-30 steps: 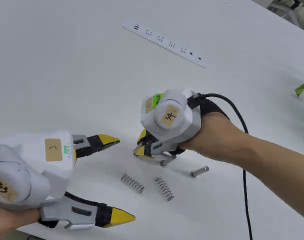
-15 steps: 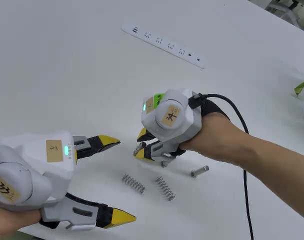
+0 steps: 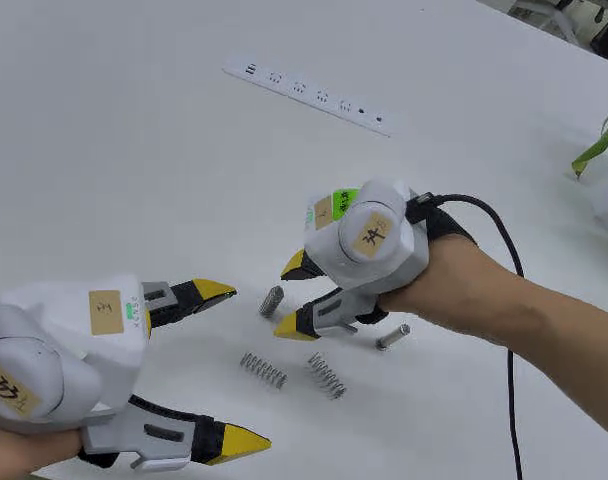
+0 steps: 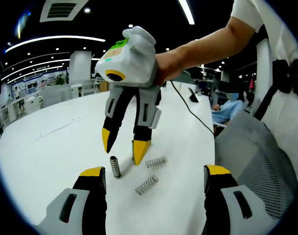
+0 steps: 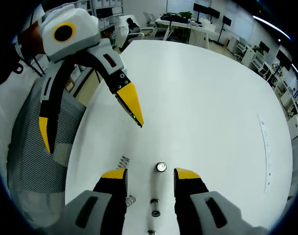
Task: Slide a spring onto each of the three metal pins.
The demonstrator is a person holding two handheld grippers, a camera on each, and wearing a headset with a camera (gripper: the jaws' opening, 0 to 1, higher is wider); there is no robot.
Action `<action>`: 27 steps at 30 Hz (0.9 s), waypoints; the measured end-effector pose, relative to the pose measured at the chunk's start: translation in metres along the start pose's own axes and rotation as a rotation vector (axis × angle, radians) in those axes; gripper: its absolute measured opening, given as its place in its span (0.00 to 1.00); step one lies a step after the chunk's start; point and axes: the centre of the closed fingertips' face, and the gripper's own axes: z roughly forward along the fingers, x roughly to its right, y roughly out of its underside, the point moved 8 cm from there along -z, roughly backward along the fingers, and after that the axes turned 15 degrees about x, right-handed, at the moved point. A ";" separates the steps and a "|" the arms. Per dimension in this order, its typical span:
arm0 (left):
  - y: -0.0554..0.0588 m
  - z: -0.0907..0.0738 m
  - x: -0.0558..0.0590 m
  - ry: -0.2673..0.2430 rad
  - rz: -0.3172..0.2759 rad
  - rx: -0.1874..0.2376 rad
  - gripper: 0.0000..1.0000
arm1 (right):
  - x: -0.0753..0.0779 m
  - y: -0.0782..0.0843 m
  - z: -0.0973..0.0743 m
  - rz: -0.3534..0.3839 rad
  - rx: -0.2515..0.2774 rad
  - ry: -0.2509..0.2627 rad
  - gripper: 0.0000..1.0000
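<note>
apparently one pin of the three is done: the sprung pin (image 4: 114, 166) stands upright on the bench (image 3: 104, 150) with coils round its shank. the right tool (image 3: 290, 296) hangs over it with jaws spread and nothing in them, its yellow tips just beside the pin and, as far as i can tell, not touching it. the left tool (image 3: 227, 365) is near the front edge, also spread wide and empty.

one loose spring (image 3: 263, 369) and a second spring (image 3: 326, 375) lie side by side on the bench between the two tools, apart from each other. a bare pin (image 3: 392, 337) lies flat by the person's right hand, and another pin (image 5: 155, 207) seems to lie under the right tool's body.

my reading is that the second pairing comes next. it calls for one tool to clench a spring lightly across its coils, leaving an end open, while the other steadies a bare pin so the two line up end to end. the springs look likely to roll or squash under a hard grip.

as for containers, the parts lie loose on the bench top, not in any tray or box; a power strip (image 3: 309, 92) lies well apart at the far side
</note>
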 end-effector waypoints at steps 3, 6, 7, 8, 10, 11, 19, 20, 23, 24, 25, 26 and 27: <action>0.000 0.000 0.000 0.010 0.009 -0.013 0.83 | -0.003 -0.001 -0.011 0.016 0.026 0.014 0.44; -0.001 0.000 -0.001 0.015 0.016 -0.022 0.83 | -0.006 0.001 -0.019 0.023 0.047 0.037 0.47; -0.001 -0.001 -0.001 0.015 0.018 -0.025 0.83 | -0.007 0.000 -0.023 0.033 0.062 0.046 0.47; -0.001 -0.001 -0.002 0.017 0.020 -0.029 0.83 | -0.009 -0.001 -0.027 0.052 0.086 0.059 0.48; -0.001 -0.002 -0.003 0.018 0.023 -0.035 0.83 | -0.011 -0.001 -0.032 0.057 0.100 0.073 0.48; -0.001 -0.002 -0.003 0.019 0.027 -0.041 0.83 | -0.012 0.001 -0.036 0.055 0.105 0.082 0.49; -0.002 -0.003 -0.006 0.027 0.042 -0.083 0.82 | -0.023 0.011 -0.062 0.127 0.195 0.153 0.53; -0.002 -0.002 -0.006 0.028 0.043 -0.087 0.82 | -0.025 0.014 -0.064 0.129 0.198 0.158 0.55; -0.001 0.000 -0.007 0.040 0.051 -0.110 0.82 | -0.034 0.022 -0.076 0.148 0.220 0.183 0.58; -0.001 0.000 -0.007 0.044 0.052 -0.117 0.81 | -0.035 0.025 -0.079 0.153 0.222 0.193 0.58; -0.001 0.001 -0.007 0.049 0.052 -0.122 0.81 | -0.037 0.028 -0.083 0.162 0.228 0.203 0.58; -0.001 0.001 -0.007 0.054 0.052 -0.129 0.81 | -0.040 0.031 -0.087 0.181 0.240 0.215 0.59; -0.001 0.002 -0.007 0.057 0.052 -0.134 0.80 | -0.042 0.033 -0.090 0.193 0.253 0.223 0.59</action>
